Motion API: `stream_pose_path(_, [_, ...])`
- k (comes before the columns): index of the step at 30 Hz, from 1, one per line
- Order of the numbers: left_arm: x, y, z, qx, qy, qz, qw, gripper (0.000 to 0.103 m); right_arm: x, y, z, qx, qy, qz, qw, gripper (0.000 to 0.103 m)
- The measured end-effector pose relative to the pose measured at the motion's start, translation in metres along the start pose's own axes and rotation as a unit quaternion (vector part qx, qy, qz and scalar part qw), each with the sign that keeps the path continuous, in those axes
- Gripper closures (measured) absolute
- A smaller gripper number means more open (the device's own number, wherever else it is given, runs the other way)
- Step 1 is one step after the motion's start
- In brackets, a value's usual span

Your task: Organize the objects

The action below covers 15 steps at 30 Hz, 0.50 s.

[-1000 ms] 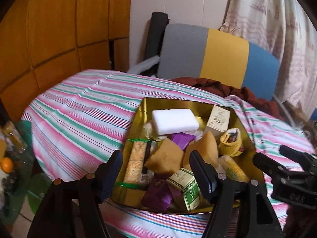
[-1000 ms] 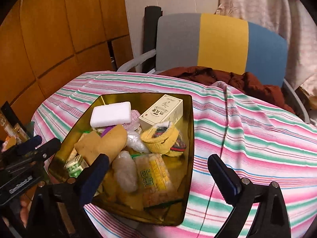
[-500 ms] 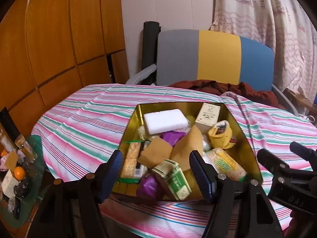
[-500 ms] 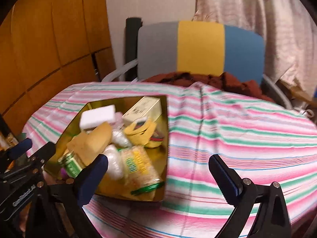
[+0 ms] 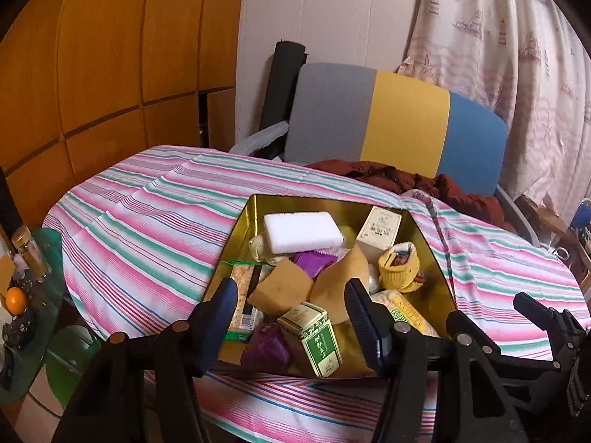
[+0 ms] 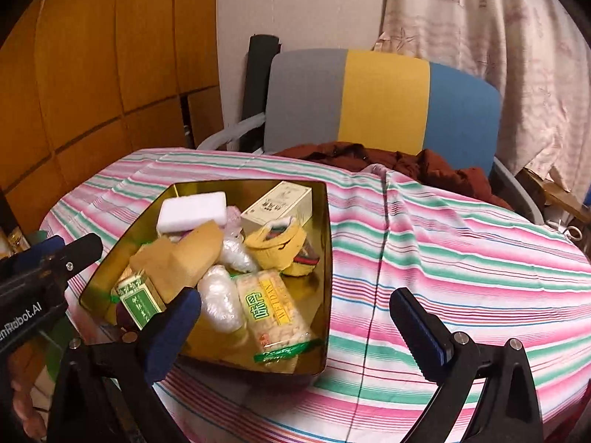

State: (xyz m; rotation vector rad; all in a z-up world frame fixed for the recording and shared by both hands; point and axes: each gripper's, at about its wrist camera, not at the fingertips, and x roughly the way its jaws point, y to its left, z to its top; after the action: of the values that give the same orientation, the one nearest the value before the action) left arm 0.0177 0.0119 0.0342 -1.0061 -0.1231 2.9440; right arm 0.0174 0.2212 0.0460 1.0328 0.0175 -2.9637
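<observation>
A gold tin tray (image 5: 246, 221) (image 6: 327, 277) sits on the striped table and holds several loose items. Among them are a white foam block (image 5: 303, 230) (image 6: 192, 208), a cream box (image 5: 380, 227) (image 6: 280, 201), a yellow knitted pouch (image 5: 400, 269) (image 6: 279, 247), tan sponges (image 5: 282, 291) (image 6: 181, 254), a green box (image 5: 317, 337) (image 6: 140, 297) and a cracker pack (image 6: 271, 313). My left gripper (image 5: 291, 295) hangs open over the tray's near edge, around nothing. My right gripper (image 6: 295, 299) is open above the tray's near right corner.
The striped cloth (image 5: 147, 221) (image 6: 461, 258) covers a round table. Behind it stands a grey, yellow and blue chair (image 5: 388, 118) (image 6: 380, 99) with a brown garment (image 5: 406, 181) (image 6: 406, 162) on it. A low side table with a jar and an orange (image 5: 16, 301) is at the left.
Both grippers have drawn back a little from the tray and the views have tilted up. The items in the tray have not moved. Both grippers stay open.
</observation>
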Motion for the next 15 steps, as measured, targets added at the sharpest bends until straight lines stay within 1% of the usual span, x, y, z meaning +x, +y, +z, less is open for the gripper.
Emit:
stream_pose_path(5, [0.005, -0.007, -0.005, 0.033, 0.002, 0.006, 0.9994, 0.042, 0.007, 0.0, -0.002, 0.001, 0.01, 0.001, 1.0, 0.0])
stream_pose_path(10, [0.014, -0.007, -0.008, 0.031, 0.017, 0.0, 0.9994, 0.043, 0.012, -0.001, -0.004, 0.002, 0.018, 0.002, 1.0, 0.0])
stream_pose_path(12, [0.015, -0.005, -0.008, 0.029, 0.015, 0.0, 0.9995, 0.051, 0.013, -0.001, -0.005, 0.002, 0.019, 0.003, 1.0, 0.0])
stream_pose_path(15, [0.012, -0.002, -0.008, 0.028, -0.004, 0.006, 0.9996, 0.053, 0.014, -0.002, -0.005, 0.001, 0.02, 0.002, 1.0, 0.0])
